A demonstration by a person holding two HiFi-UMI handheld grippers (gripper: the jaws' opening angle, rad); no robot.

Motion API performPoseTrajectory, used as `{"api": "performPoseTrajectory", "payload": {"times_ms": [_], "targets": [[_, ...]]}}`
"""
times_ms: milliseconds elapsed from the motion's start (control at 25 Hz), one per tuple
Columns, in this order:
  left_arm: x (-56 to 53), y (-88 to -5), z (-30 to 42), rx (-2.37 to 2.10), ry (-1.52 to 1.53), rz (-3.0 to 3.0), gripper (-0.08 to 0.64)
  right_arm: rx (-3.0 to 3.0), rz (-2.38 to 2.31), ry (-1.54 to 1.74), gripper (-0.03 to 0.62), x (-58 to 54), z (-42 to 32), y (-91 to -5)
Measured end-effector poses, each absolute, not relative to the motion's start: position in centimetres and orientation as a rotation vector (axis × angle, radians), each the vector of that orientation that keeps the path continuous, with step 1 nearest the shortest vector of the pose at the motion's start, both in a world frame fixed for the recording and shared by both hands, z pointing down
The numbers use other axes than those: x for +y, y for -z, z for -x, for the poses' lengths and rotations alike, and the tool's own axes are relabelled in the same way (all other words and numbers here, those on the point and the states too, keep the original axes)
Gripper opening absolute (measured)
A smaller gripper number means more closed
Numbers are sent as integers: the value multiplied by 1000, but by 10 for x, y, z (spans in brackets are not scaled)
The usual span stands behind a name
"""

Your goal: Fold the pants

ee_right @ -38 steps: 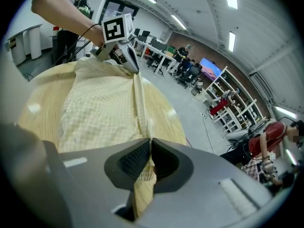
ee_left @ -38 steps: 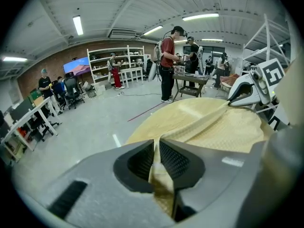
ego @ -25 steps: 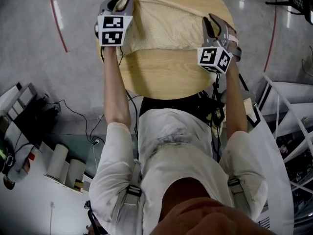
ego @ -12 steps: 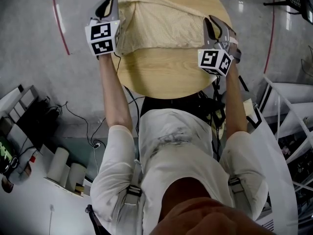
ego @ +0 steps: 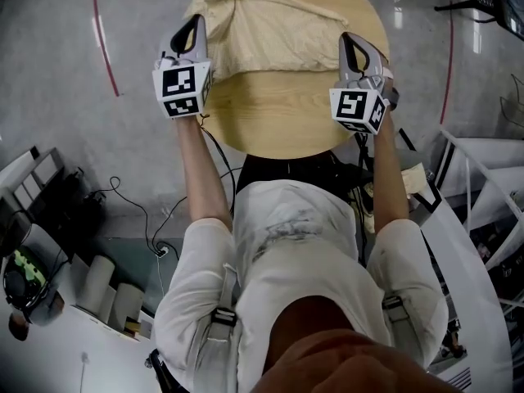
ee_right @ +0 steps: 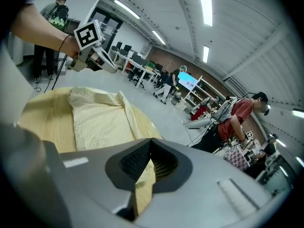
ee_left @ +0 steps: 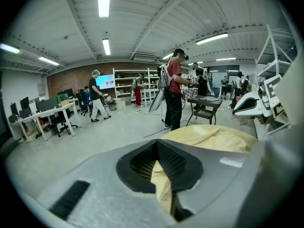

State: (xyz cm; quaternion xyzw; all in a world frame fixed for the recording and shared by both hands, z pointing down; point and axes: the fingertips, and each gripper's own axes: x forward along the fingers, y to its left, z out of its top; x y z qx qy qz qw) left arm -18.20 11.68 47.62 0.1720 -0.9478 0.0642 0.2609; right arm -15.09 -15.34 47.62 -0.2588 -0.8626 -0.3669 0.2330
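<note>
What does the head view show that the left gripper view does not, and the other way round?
Only the head view: the right gripper at the pants' near right corner, the person's arms, the table's bare wood. Only the left gripper view: yellow cloth pinched between the left gripper's shut jaws, people behind. Both: the pale yellow pants.

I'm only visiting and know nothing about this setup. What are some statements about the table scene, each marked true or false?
1. The pants are pale yellow. True.
2. The table is square. False: it is round and wooden.
3. The left hand-held gripper is shut on the pants. True.
4. The right hand-held gripper is open and empty. False: it is shut on a fold of the pants.
5. The pants cover the whole table. False: the part nearest the person is bare wood.
</note>
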Motion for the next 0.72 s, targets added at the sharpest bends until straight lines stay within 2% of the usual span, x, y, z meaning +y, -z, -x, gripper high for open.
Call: {"api": "performPoseTrajectory", "payload": {"times_ms": [440,720], "targets": [[103,-421,103,-2628,-139,-546,8,-2497,667,871,9,-125,94,-414],[81,-387,70,-2659,-136,-598,8,-2593,621,640,9,-122,58,-384]]}}
